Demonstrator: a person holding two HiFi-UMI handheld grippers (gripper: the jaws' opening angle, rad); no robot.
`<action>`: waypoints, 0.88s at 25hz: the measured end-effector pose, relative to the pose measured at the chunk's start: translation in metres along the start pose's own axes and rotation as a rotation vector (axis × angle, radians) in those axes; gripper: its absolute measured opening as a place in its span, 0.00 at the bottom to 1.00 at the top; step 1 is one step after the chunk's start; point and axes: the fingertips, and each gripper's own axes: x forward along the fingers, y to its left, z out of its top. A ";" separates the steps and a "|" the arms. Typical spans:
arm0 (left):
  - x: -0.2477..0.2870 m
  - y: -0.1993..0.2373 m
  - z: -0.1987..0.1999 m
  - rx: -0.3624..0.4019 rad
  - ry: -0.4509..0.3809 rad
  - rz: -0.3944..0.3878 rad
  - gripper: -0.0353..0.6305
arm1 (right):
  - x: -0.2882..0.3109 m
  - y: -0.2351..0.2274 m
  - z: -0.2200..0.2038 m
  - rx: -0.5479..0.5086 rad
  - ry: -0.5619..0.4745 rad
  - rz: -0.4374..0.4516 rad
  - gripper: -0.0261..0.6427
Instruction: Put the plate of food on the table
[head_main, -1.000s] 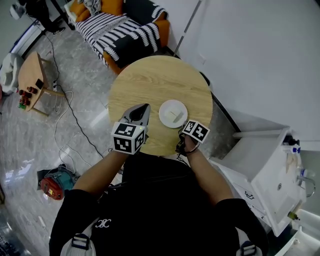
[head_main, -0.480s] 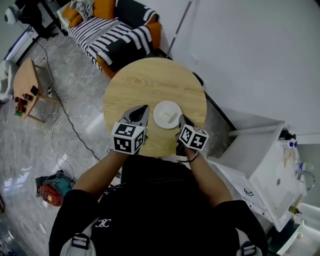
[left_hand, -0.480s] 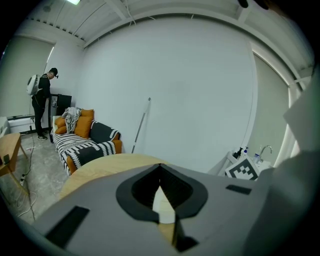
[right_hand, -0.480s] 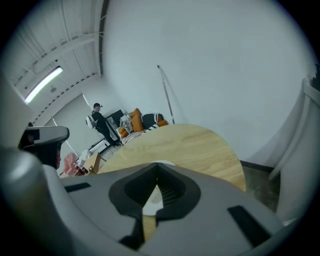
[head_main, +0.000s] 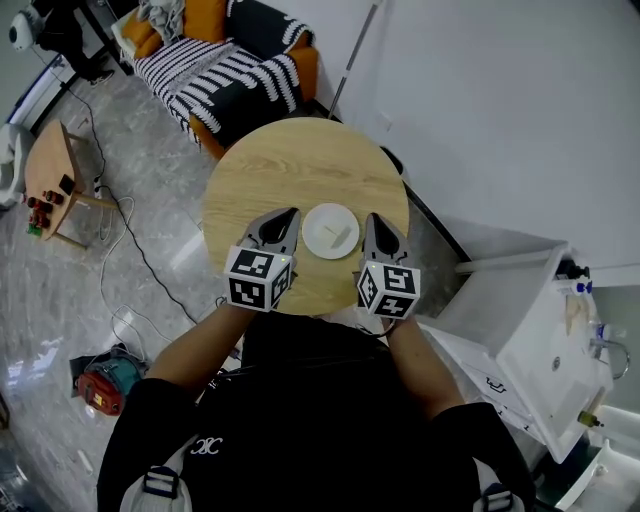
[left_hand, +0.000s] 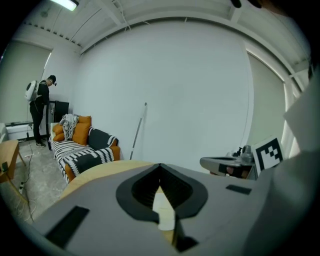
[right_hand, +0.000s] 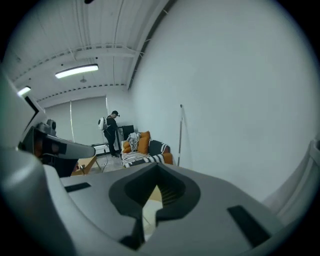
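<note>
Plate (head_main: 330, 231) is white, table (head_main: 290, 160) pale wood, sofa (head_main: 215, 65) orange with black-and-white stripes.

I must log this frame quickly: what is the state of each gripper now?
Left gripper: shut, holding nothing.
Right gripper: shut, holding nothing; the plate lies on the table between them.

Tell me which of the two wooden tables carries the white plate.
The large round table, directly before the person: the plate lies near its close edge. The small table at far left has none.
</note>
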 end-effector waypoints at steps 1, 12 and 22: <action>0.000 -0.002 0.001 0.014 -0.003 -0.003 0.06 | -0.004 0.000 0.007 -0.029 -0.021 -0.006 0.05; 0.007 -0.015 0.023 0.008 -0.044 -0.046 0.06 | -0.037 0.004 0.066 -0.104 -0.182 0.003 0.05; 0.008 -0.021 0.026 0.025 -0.047 -0.053 0.06 | -0.040 -0.005 0.062 -0.104 -0.185 -0.006 0.05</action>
